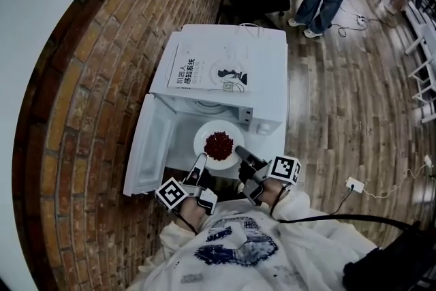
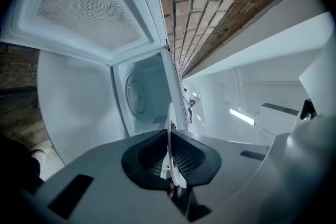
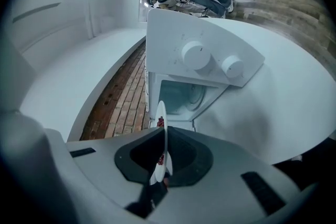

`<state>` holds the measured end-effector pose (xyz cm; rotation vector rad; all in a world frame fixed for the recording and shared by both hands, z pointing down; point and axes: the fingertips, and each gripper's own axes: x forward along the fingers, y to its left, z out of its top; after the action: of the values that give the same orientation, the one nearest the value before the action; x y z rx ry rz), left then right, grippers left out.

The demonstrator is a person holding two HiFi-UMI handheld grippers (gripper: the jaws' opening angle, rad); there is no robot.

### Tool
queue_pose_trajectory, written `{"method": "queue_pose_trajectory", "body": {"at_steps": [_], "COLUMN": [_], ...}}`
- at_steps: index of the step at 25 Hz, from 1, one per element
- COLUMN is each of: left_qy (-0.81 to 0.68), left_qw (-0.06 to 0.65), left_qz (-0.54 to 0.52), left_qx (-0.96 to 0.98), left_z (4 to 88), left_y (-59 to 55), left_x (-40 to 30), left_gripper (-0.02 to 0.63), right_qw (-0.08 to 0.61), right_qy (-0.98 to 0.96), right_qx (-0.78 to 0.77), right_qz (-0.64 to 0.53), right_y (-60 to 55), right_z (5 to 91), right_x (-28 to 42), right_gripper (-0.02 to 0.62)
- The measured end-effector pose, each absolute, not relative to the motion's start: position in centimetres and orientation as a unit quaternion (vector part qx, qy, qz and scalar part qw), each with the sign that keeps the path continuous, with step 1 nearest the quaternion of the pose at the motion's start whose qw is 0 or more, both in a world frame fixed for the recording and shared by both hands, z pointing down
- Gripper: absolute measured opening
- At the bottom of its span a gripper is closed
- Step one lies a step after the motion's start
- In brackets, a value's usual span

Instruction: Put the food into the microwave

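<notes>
Both claws are holding the white plate (image 1: 218, 140) by its near rim. The left claw (image 1: 198, 163) is clamped on the plate's left side and the right claw (image 1: 241, 152) on its right side, each with its jaws pressing on the thin edge. The red food (image 1: 218, 144) is sitting heaped in the middle of the plate. The plate is hanging just in front of the microwave (image 1: 266, 65), whose door (image 1: 139, 153) is standing wide open to the left. This looks like the carrying step, with the plate not yet inside. The next move probably calls for pushing the plate level toward the far wall, lowering it onto the turntable (image 2: 137, 94), then letting go.
</notes>
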<state>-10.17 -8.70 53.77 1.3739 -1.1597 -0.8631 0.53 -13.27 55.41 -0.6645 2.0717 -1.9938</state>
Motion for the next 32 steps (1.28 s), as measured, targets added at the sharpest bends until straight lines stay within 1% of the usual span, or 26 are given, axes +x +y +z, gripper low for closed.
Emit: {"method": "queue_pose_trajectory", "body": {"at_steps": [9,14,18,27,32], "left_qy": [-0.503,-0.471,-0.482,-0.472,-0.469], "left_qw": [0.549,0.554,0.563,0.593,0.593], "left_qz": [-0.348,-0.377,-0.342,-0.310,-0.301], "left_qx": [0.570,0.573,0.578,0.574,0.581], "left_z": [55.1,54.8,56.2,60.3,62.0], "left_y": [-9.6,-11.3,-12.3,-15.0,-16.6], "left_x": [-11.3,-12.0,-13.2,-15.1,-16.1], "left_gripper": [0.020,0.020,0.020,0.020,0.019], "right_qw": [0.093,0.092,0.098,0.100,0.108], "right_qy": [0.687,0.687,0.683,0.669,0.659], "right_qx": [-0.227,-0.239,-0.250,-0.281,-0.283], "right_qz": [-0.683,-0.680,-0.679,-0.681,-0.689], "right_y": [-14.3,-15.2,-16.3,-18.8,-20.0], "right_z": [56.3,56.9,57.6,61.2,63.0], "right_x": [-0.4,-1.4,-2.2,-3.5,-4.5], "right_gripper": [0.025,0.025,0.025,0.025,0.025]}}
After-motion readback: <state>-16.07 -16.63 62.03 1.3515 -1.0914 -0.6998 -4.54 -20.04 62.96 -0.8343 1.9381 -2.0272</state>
